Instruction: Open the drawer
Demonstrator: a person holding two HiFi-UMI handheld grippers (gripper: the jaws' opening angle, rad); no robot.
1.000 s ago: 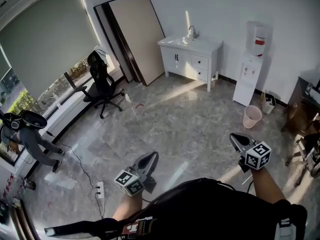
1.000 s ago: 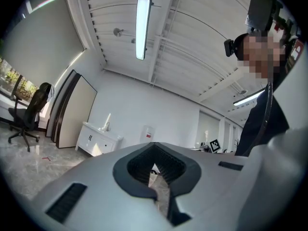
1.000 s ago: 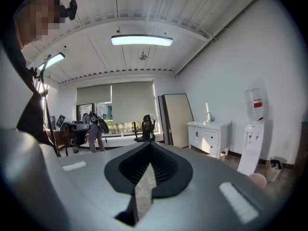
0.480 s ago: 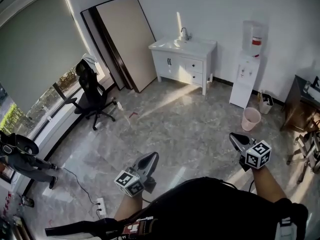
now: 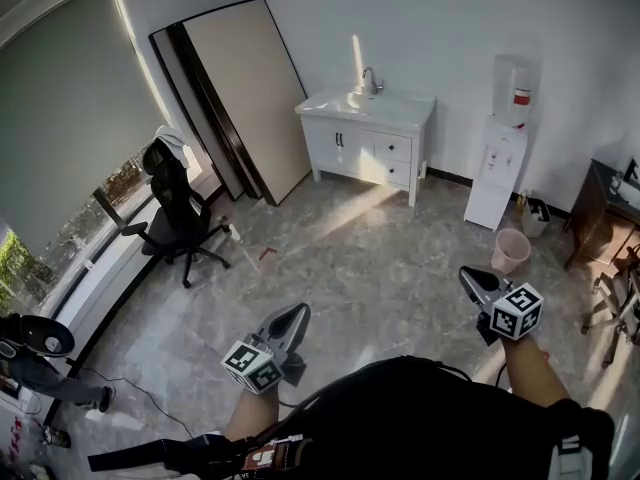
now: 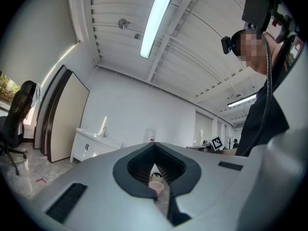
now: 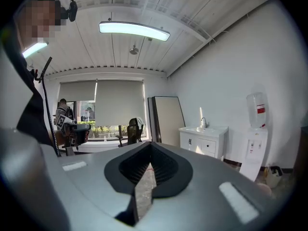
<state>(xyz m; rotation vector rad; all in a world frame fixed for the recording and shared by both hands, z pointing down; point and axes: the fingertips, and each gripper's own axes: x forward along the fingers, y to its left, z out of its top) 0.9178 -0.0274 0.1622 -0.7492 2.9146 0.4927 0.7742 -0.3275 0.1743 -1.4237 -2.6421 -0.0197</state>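
A white sink cabinet stands against the far wall, with two small closed drawers on its right half. It also shows in the left gripper view as the cabinet and in the right gripper view as the cabinet. My left gripper and right gripper are held out low in front of me, far from the cabinet. Both point toward it across the open floor. The left gripper and the right gripper are shut and hold nothing.
A water dispenser and a pink bucket stand right of the cabinet. Large boards lean on the wall to its left, near a black office chair. A dark desk is at right; a person is by the window.
The room has slid through the head view: the cabinet sits a little lower and larger, and the chair and window have shifted left. Both grippers keep their places in view, still shut.
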